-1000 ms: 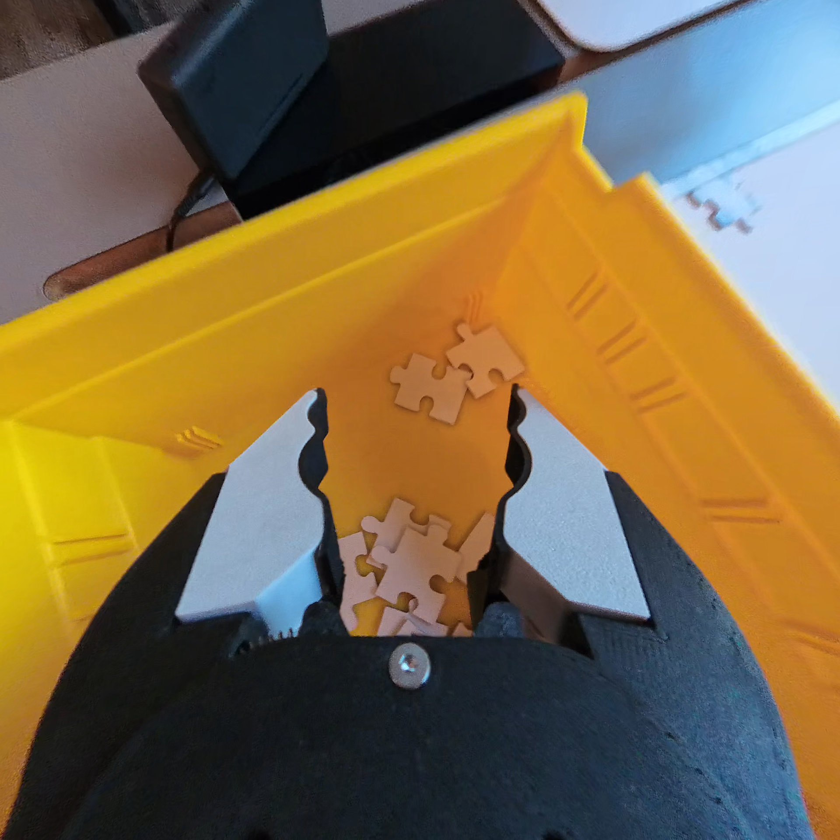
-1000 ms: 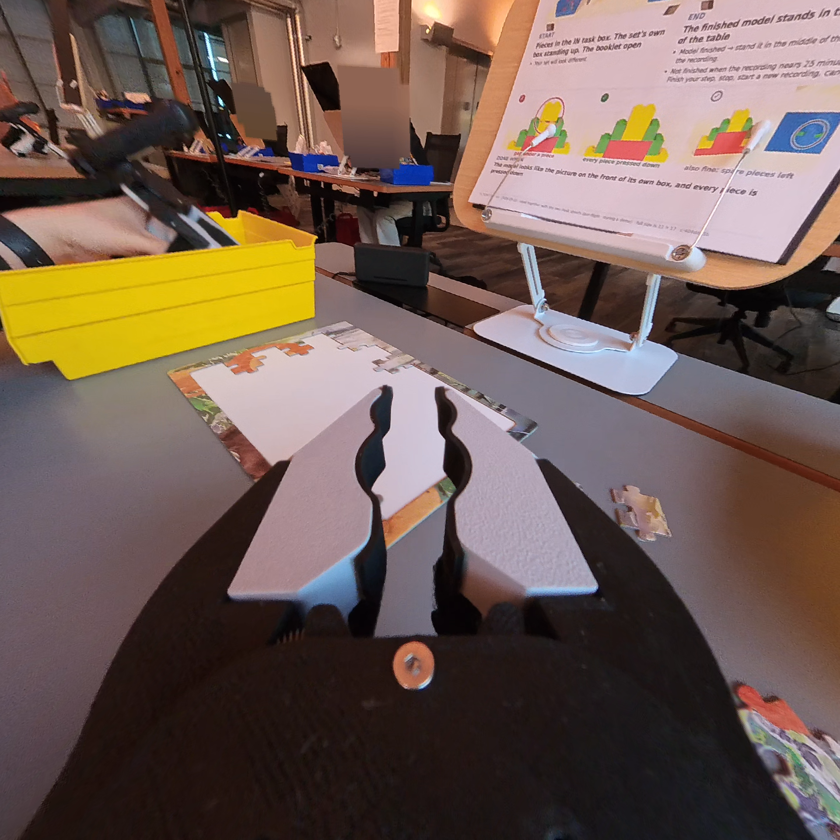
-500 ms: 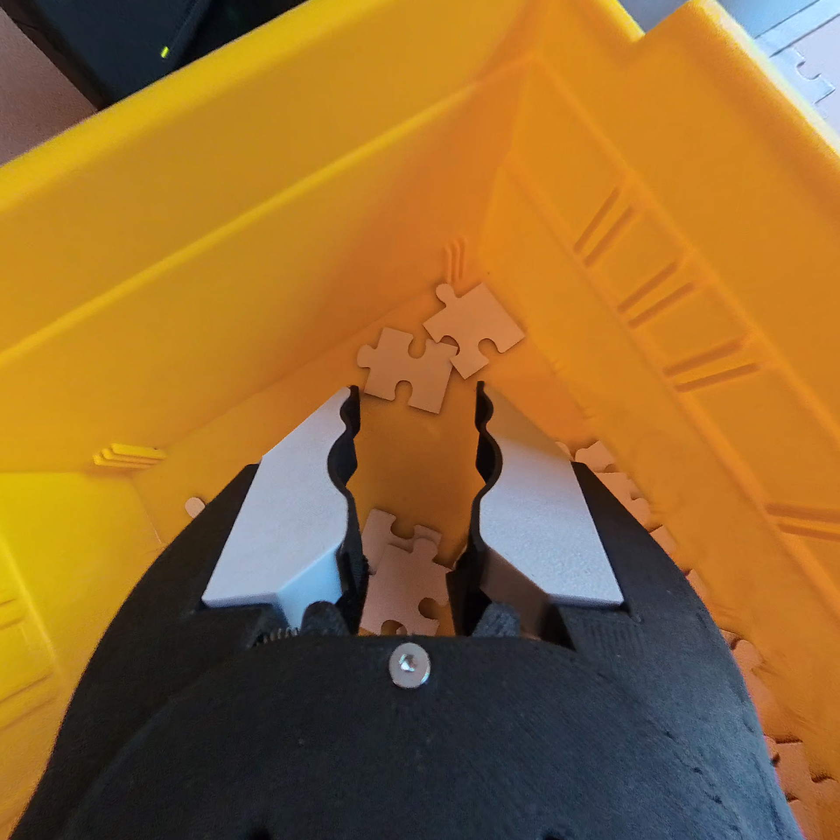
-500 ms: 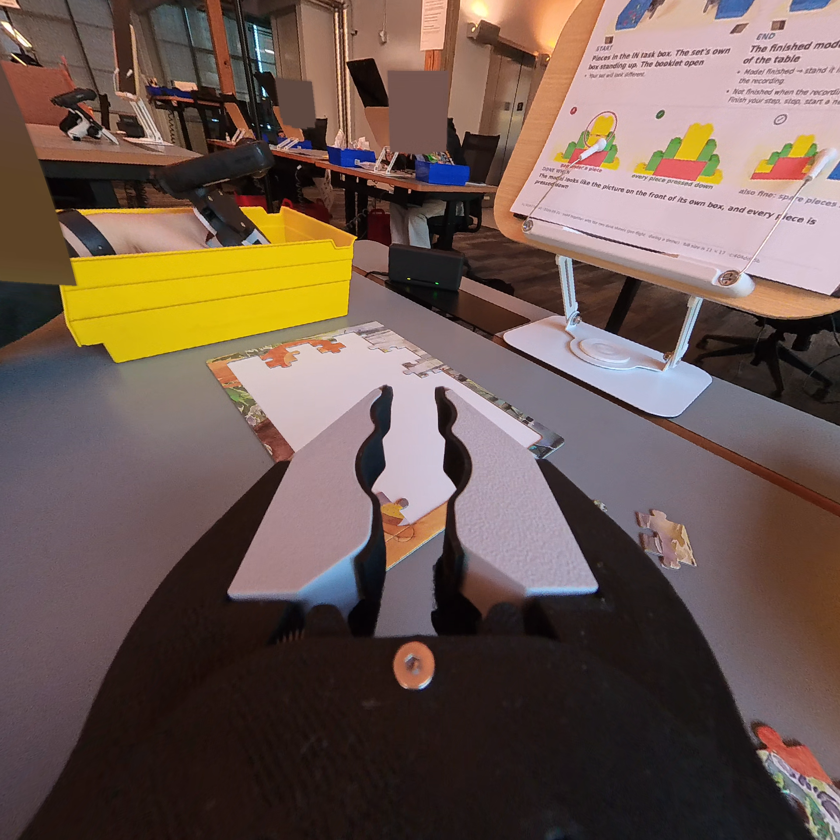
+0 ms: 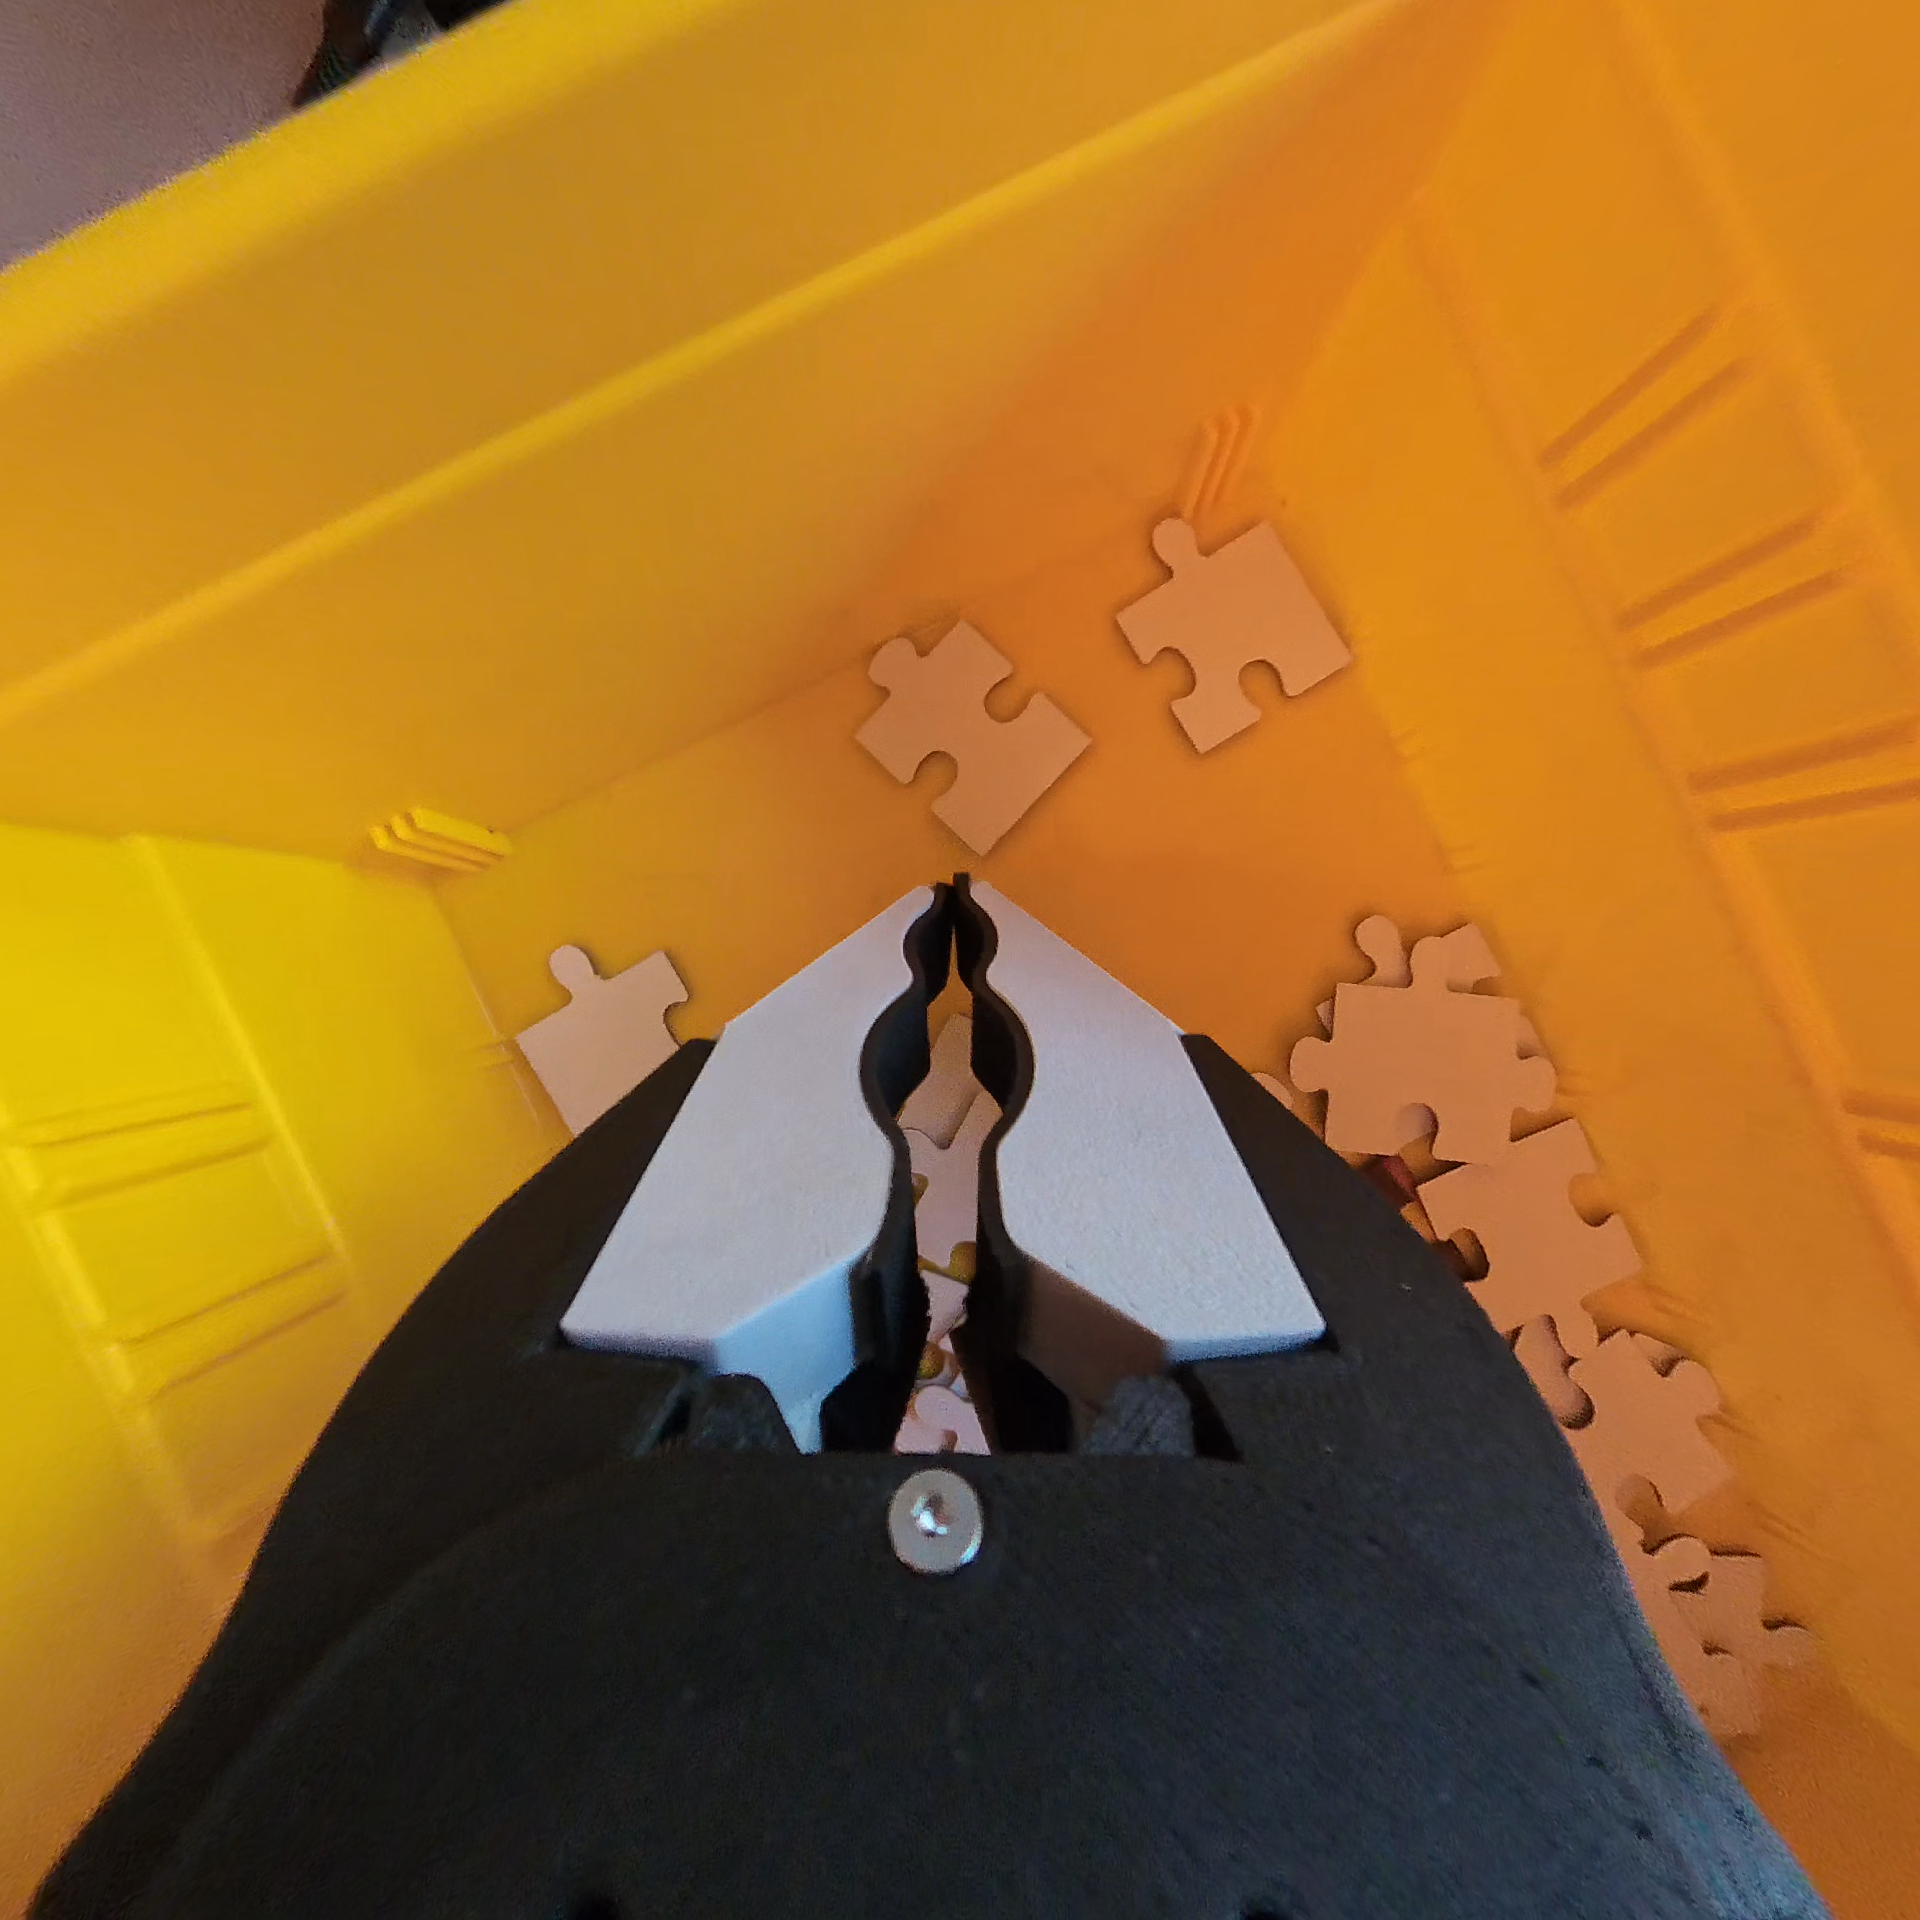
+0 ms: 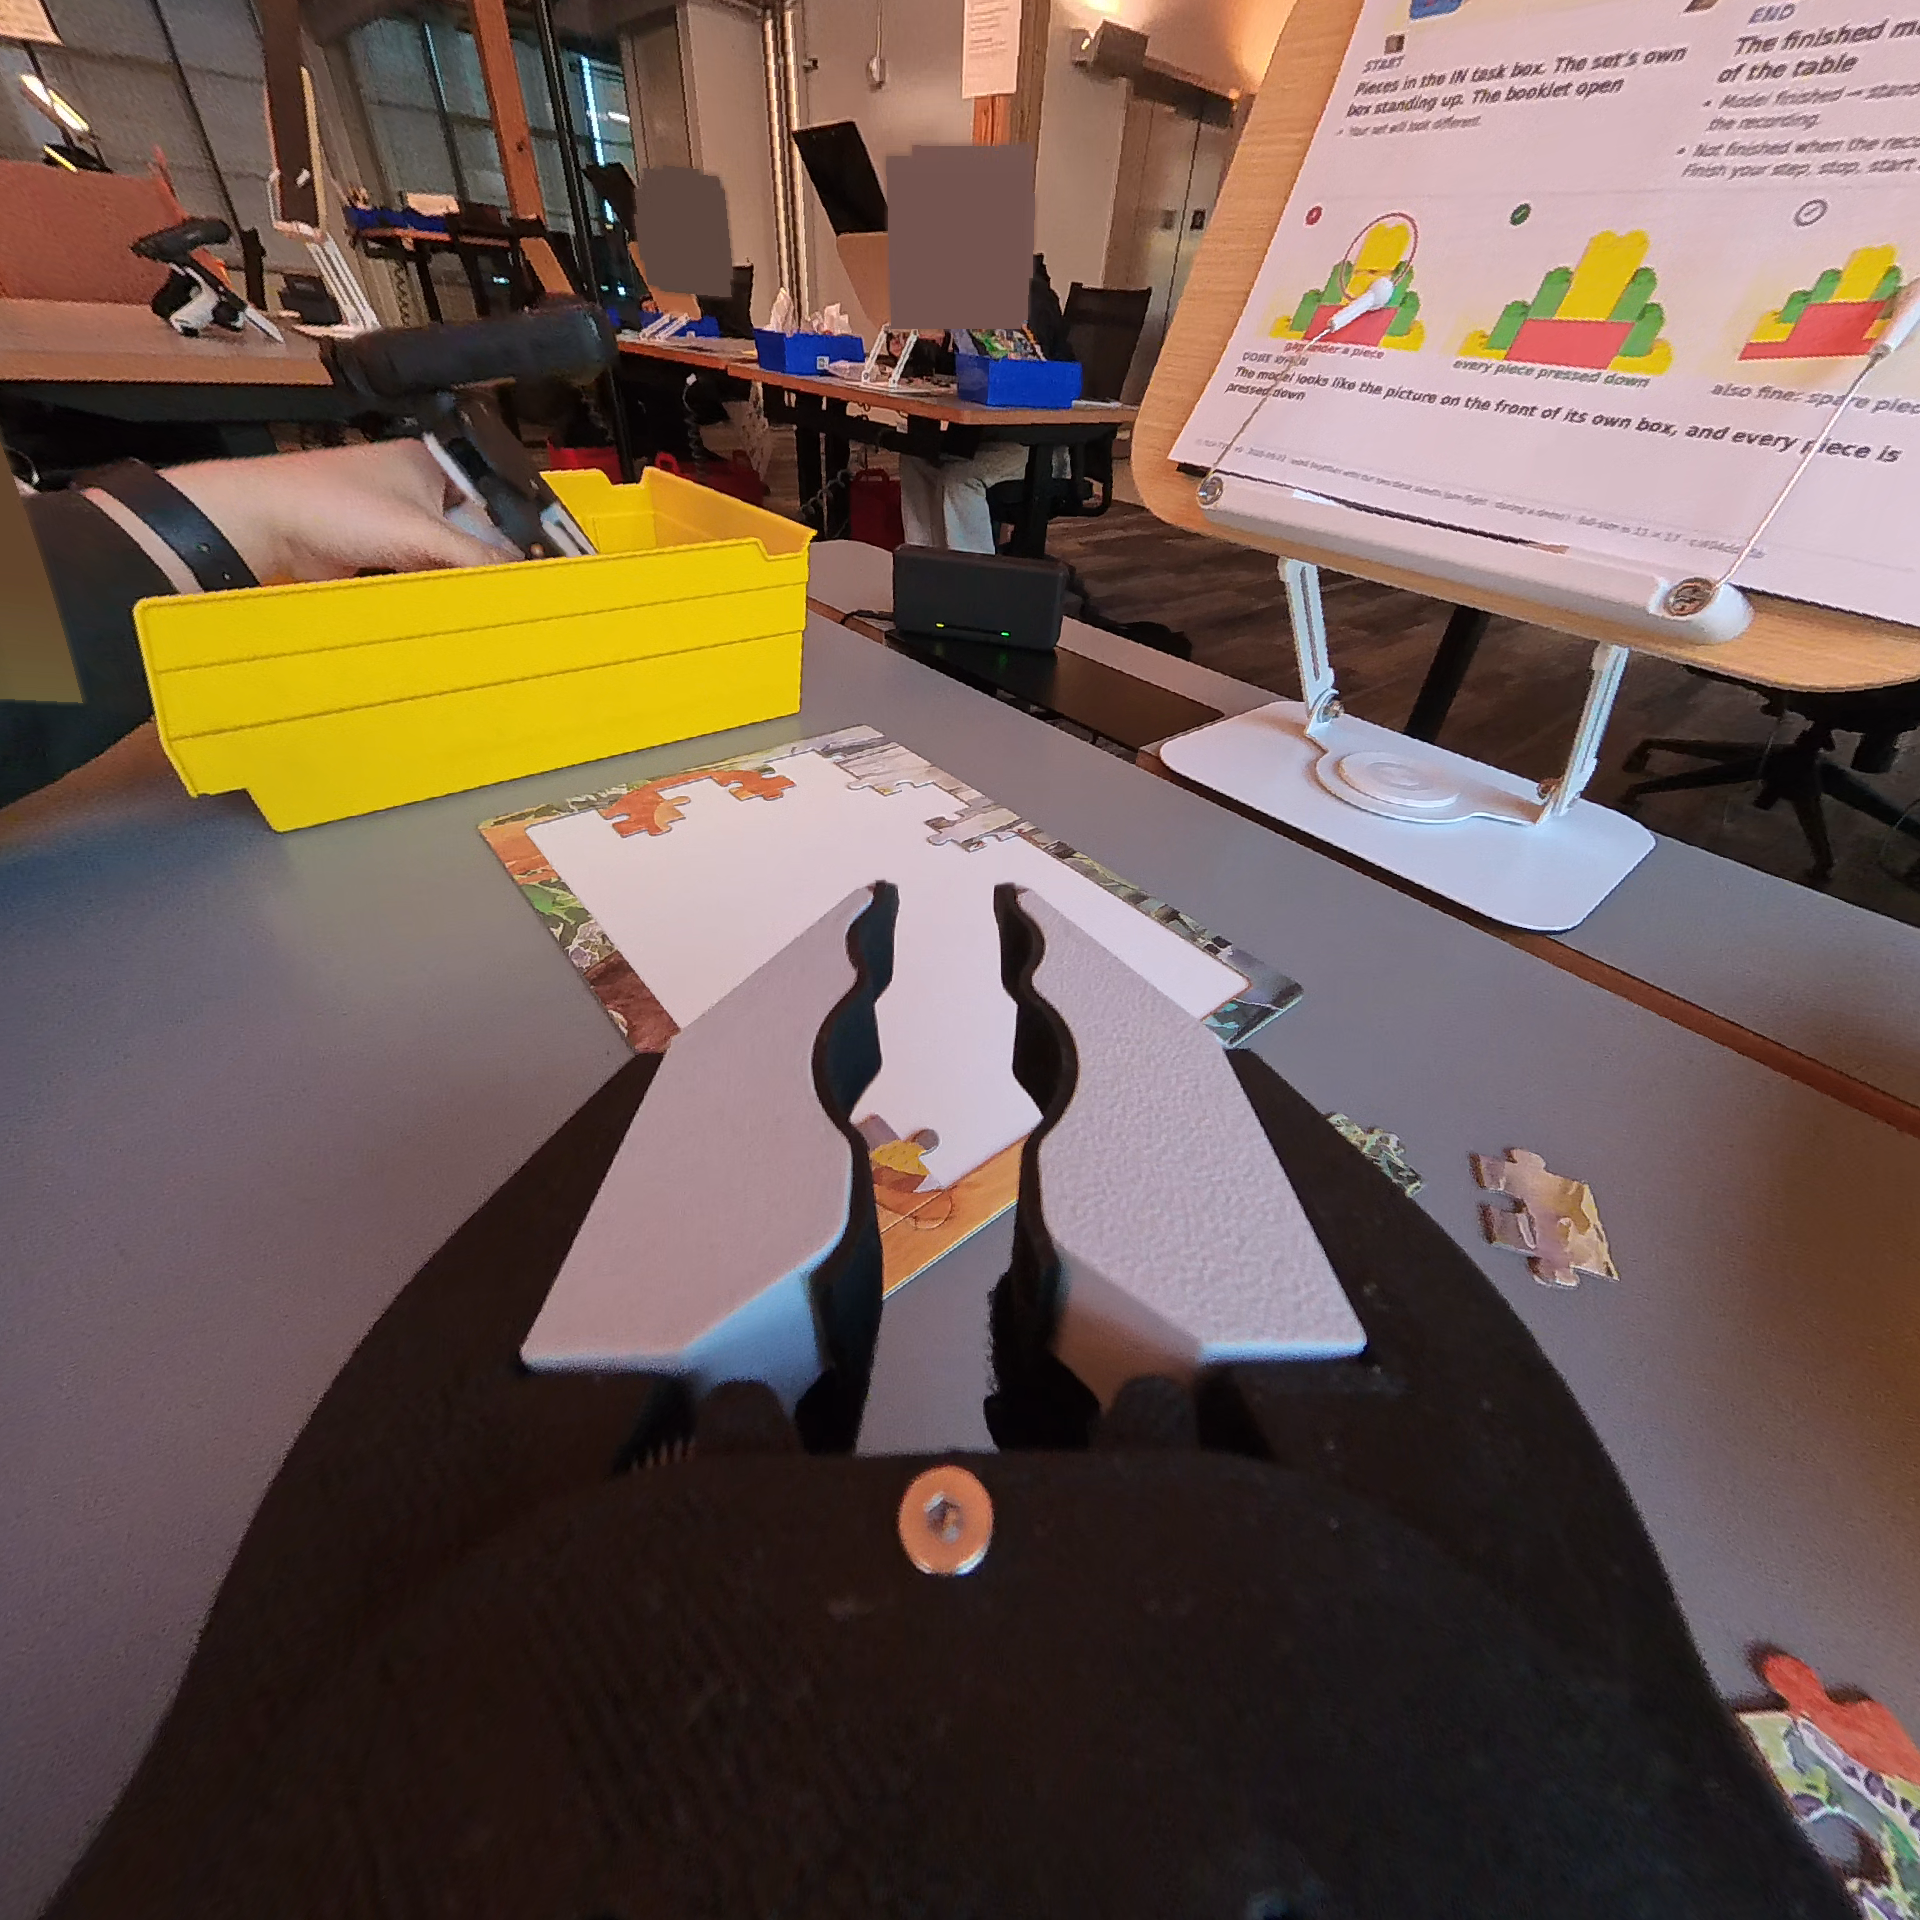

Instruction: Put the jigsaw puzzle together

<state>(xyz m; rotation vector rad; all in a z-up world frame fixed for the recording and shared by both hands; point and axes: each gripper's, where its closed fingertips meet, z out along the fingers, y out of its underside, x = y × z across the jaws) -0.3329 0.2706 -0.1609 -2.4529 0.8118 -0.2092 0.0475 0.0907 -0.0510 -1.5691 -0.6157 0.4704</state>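
Observation:
My left gripper (image 5: 956, 883) is down inside the yellow bin (image 5: 623, 416), its tips pressed together. Pale, face-down puzzle pieces lie on the bin floor: one (image 5: 971, 732) just beyond the tips, another (image 5: 1231, 634) farther right, one (image 5: 613, 1029) at the left, and a heap (image 5: 1455, 1122) at the right. More pieces show through the gap under the jaws; none shows between the tips. My right gripper (image 6: 943, 894) is open and empty, hovering over the puzzle board (image 6: 790, 883), whose border is partly filled.
In the right wrist view the bin (image 6: 468, 675) stands at the table's back left with a hand and the left gripper (image 6: 499, 468) in it. Loose pieces (image 6: 1543, 1216) lie right of the board, an assembled patch (image 6: 1839, 1766) at the near right. A white document stand (image 6: 1403, 821) is behind. Some 45 cm of space lies between my two pairs of fingers.
My left gripper has gone deeper into the bin and closed from wide open to shut. The two far pieces have come apart. The right gripper has shifted slightly over the board.

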